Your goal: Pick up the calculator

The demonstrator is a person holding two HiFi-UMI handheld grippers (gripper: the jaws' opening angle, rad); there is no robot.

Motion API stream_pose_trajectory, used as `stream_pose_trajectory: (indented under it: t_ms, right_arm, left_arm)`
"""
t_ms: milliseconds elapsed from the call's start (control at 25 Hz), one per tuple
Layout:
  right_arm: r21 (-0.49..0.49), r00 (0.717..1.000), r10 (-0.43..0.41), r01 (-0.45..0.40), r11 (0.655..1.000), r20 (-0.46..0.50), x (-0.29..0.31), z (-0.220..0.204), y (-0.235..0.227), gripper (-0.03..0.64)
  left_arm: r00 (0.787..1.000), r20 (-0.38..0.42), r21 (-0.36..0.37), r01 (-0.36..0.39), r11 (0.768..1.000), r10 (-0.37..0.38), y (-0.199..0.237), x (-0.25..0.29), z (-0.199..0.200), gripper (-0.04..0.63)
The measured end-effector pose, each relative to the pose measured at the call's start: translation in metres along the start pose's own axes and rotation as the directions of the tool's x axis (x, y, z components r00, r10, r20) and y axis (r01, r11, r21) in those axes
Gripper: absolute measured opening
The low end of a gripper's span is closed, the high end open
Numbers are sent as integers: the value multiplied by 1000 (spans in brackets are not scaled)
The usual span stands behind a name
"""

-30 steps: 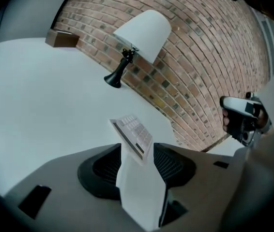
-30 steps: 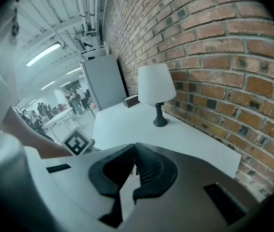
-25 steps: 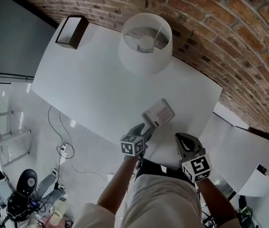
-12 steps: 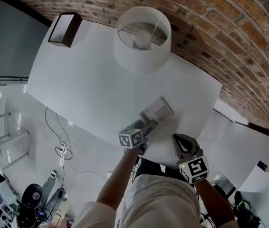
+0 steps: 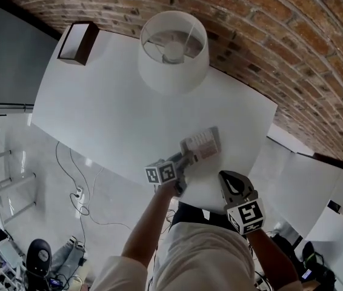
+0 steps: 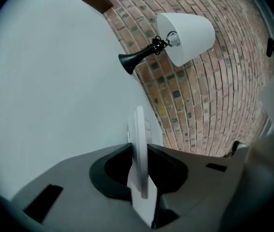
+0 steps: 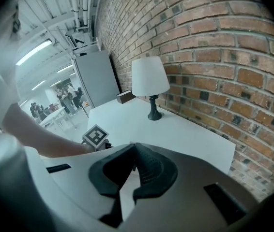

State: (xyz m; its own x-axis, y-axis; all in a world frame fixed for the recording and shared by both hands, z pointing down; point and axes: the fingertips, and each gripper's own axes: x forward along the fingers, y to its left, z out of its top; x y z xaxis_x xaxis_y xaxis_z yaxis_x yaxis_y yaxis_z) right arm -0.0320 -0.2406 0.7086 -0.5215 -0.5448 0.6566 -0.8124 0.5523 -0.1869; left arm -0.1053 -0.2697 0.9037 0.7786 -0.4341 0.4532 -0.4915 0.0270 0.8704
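The white calculator (image 5: 203, 143) lies near the front right edge of the white table (image 5: 111, 102). My left gripper (image 5: 188, 157) has its jaws closing on the near end of it. In the left gripper view the calculator (image 6: 139, 124) stands edge-on between the two pads of the left gripper (image 6: 138, 150), and both pads touch it. My right gripper (image 5: 233, 184) hangs off the table's front edge, to the right of the calculator, shut and empty. The right gripper view shows the right gripper (image 7: 133, 148) with its jaw tips together.
A white lamp (image 5: 173, 50) on a black stem (image 6: 137, 58) stands at the back of the table by the brick wall (image 5: 293, 47). A brown box (image 5: 77, 41) sits at the far left corner. Cables (image 5: 80, 187) lie on the floor left of the table.
My left gripper has rolled, slid a little toward the calculator and closed its jaws onto the near end. The right gripper has stayed where it was.
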Motion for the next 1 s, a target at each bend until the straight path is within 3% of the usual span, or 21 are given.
stream_pose_trajectory:
  t_ms: [320, 560, 1000]
  right_arm:
    - [2, 999, -36, 36, 999, 33, -22, 3, 3, 11]
    - [9, 997, -60, 60, 998, 54, -43, 2, 6, 11]
    - [55, 990, -38, 31, 998, 133, -111, 11, 2, 11]
  left_arm:
    - [999, 13, -6, 40, 999, -40, -25, -19, -4, 84]
    - [998, 47, 34, 46, 998, -48, -56, -47, -5, 84]
    - [980, 193, 115, 21, 993, -43, -138, -107, -17, 83]
